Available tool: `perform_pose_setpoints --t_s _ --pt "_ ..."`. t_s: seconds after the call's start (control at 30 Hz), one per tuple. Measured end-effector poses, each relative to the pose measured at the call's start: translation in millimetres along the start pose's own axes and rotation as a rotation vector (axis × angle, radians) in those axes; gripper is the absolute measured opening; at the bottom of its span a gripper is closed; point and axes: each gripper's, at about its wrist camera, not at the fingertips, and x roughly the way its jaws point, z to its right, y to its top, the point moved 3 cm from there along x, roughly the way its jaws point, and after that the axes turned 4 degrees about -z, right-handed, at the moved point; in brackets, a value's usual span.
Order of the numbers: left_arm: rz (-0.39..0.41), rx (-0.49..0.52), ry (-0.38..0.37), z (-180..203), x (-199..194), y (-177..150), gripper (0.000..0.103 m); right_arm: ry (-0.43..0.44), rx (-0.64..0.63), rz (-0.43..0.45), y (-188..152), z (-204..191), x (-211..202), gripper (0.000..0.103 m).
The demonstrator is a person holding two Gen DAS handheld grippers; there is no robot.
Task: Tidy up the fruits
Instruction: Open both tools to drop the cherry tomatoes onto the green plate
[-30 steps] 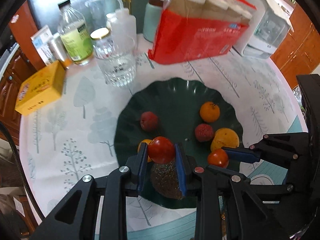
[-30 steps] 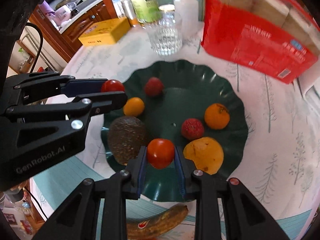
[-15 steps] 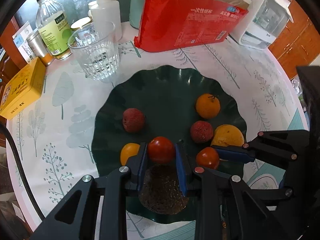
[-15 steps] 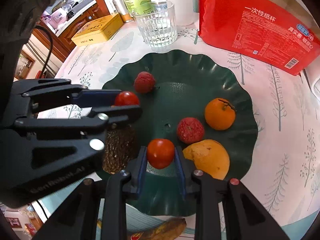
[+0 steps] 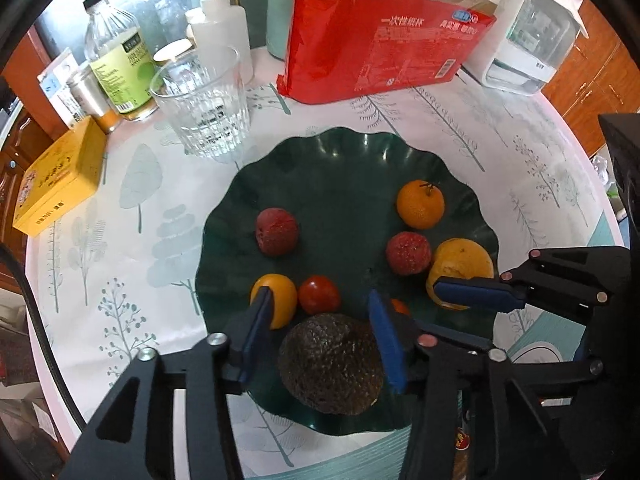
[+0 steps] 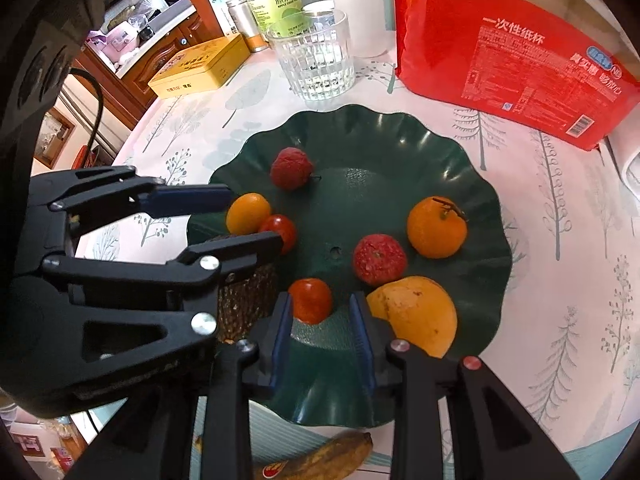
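Through the left wrist camera we see our left gripper [image 5: 316, 324] opening, its jaws clear of the tomato [image 5: 319, 295], which sits on the green plate [image 5: 332, 160] touching the yellow fruit [image 5: 276, 300]; it may roll.

Through the right wrist camera our right gripper [image 6: 320, 322] is also opening, narrow jaws loose around a second tomato [image 6: 310, 300]. Lifting carelessly could knock it off the rim.
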Motion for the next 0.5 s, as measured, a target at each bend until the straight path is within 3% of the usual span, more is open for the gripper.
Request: perform_pose_setpoints --t_s 0.2,0.5 --pt "0.026 -0.013 0.012 2.8 -17.4 -4.2 0.052 -0.017 0.0 0.024 -4.8 0.0 -13.3 0.03" --pt "0.06 -0.034 0.034 13.2 -46.9 -19.8 0.063 -0.027 0.035 0.045 -21.8 10.6 -35.6 0.03"
